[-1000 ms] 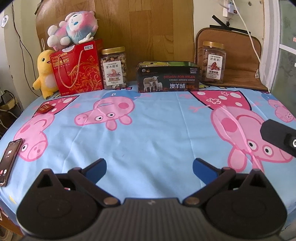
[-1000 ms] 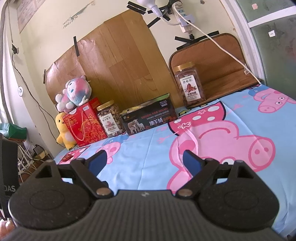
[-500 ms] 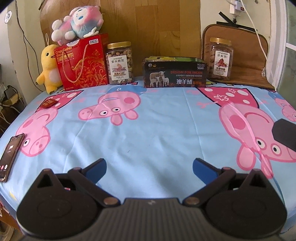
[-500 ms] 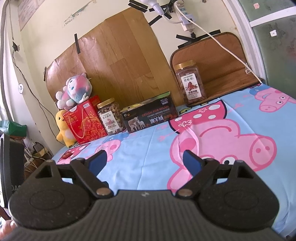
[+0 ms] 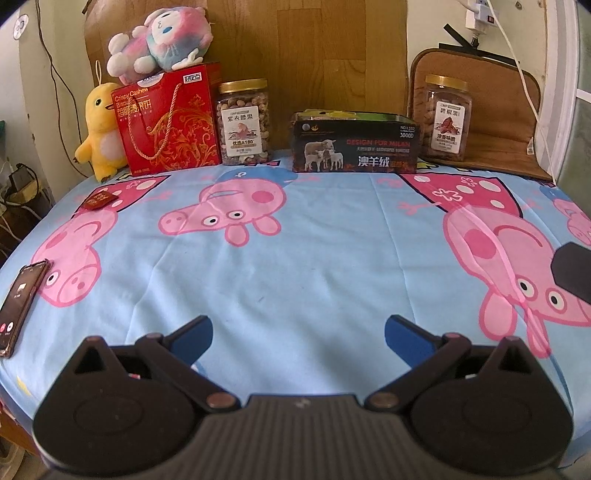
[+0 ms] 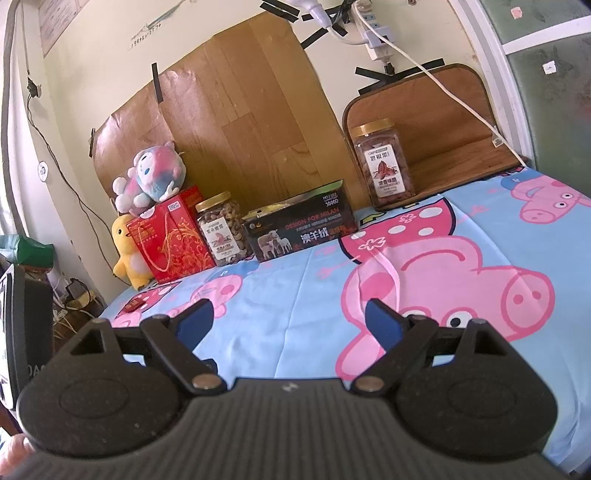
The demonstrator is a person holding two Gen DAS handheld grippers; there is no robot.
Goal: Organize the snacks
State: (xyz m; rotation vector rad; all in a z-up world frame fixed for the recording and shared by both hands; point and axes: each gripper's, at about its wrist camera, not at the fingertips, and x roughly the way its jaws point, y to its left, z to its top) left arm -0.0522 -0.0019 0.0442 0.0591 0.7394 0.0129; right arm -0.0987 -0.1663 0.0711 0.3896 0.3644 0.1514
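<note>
Along the back of the blue pig-print cloth (image 5: 295,266) stand a red cashew gift box (image 5: 168,123) (image 6: 170,242), a gold-lidded nut jar (image 5: 244,123) (image 6: 221,234), a black carton with sheep on it (image 5: 356,147) (image 6: 301,230), and a second nut jar (image 5: 447,118) (image 6: 384,162) at the right. A small red packet (image 5: 99,200) (image 6: 133,306) lies at the left. My left gripper (image 5: 298,334) is open and empty over the near edge. My right gripper (image 6: 289,321) is also open and empty, well short of the snacks.
A pink-blue plush (image 5: 159,35) lies on the gift box, and a yellow duck plush (image 5: 99,142) stands beside it. A phone (image 5: 20,302) lies at the left edge. A brown pad (image 5: 506,110), a cable and wood panels back the bed.
The left view has moved forward and tilted down a little, so the snacks look closer. The right view has crept slightly nearer. Both grippers stayed open.
</note>
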